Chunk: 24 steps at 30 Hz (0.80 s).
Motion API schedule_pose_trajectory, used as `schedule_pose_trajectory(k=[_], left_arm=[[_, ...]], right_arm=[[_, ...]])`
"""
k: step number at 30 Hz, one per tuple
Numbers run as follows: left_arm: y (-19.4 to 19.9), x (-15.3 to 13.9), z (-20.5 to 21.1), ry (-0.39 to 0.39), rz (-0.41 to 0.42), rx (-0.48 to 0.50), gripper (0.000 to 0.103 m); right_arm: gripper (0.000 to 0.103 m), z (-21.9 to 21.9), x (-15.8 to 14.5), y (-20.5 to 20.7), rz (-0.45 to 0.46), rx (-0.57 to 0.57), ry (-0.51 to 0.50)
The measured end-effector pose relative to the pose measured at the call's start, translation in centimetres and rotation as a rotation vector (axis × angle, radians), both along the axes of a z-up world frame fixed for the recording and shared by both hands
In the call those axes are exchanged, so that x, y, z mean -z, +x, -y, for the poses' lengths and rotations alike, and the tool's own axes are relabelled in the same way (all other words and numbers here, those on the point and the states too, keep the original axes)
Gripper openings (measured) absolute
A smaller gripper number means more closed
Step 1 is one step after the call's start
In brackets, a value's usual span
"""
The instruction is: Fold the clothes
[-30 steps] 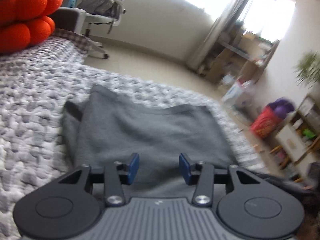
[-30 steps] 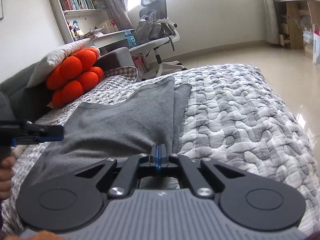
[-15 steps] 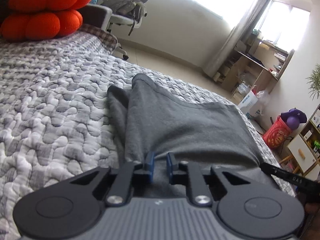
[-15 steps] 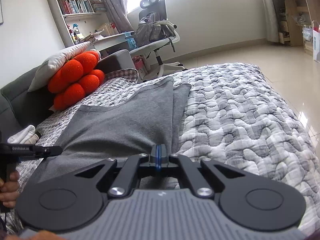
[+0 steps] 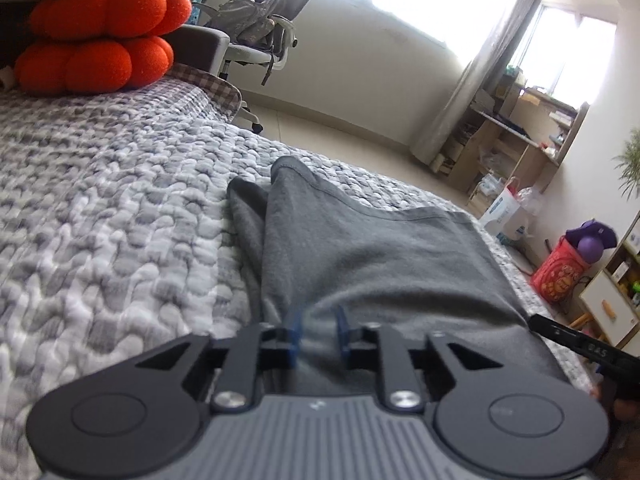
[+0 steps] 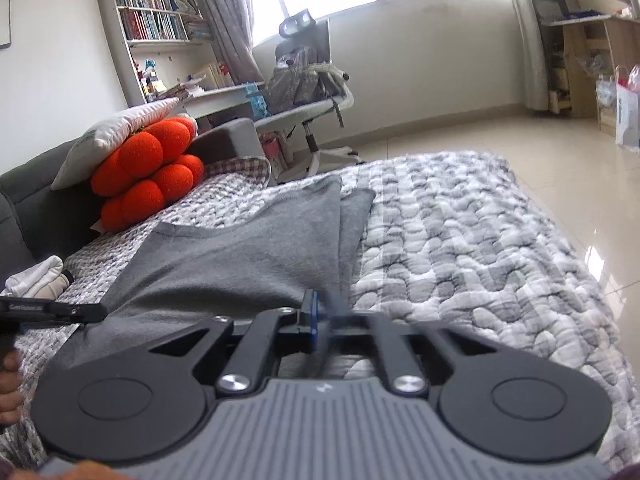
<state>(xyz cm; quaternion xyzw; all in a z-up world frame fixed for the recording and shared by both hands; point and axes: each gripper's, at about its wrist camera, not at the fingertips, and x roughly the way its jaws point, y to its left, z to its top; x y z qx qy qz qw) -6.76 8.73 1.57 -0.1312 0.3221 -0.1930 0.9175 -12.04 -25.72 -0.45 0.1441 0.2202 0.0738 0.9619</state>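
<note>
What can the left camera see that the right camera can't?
Only the left wrist view shows the red bag with a purple ball, and a green plant. Only the right wrist view shows the bookshelf and a white cloth. Both show the grey garment on the quilt, the orange cushion and the office chair. The left gripper and right gripper are both opening over the garment's near edge.

Open quilt (image 6: 472, 240) lies right of the grey cloth (image 6: 248, 252); orange cushions (image 6: 148, 172) block the bed's far-left corner.
</note>
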Motion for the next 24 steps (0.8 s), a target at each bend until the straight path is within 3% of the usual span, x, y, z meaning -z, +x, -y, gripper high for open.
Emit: schedule_pose_trajectory(k=[3, 8, 13, 18, 24], left_arm=[[-1.7, -0.8, -0.6, -0.021, 0.034, 0.005, 0.042], [-4.0, -2.0, 0.7, -0.009, 0.077, 0.054, 0.044], [-5.4, -0.9, 3.2, 0.035, 0.068, 0.106, 0.046], [-6.0, 0.9, 3.3, 0.042, 0.055, 0.078, 0.047], [-6.2, 0.9, 3.6, 0.057, 0.056, 0.067, 0.047]], right_arm=[[0.029, -0.7, -0.4, -1.3, 0.032, -0.016, 0.008], [0.029, -4.0, -1.1, -3.3, 0.072, -0.155, -0.010], [0.029, -7.9, -1.2, -3.2, 0.042, -0.285, -0.027], [0.031, -10.7, 0.1, -4.1, 0.009, -0.314, -0.111], [0.032, -11.7, 0.3, -5.3, 0.021, -0.334, -0.154]])
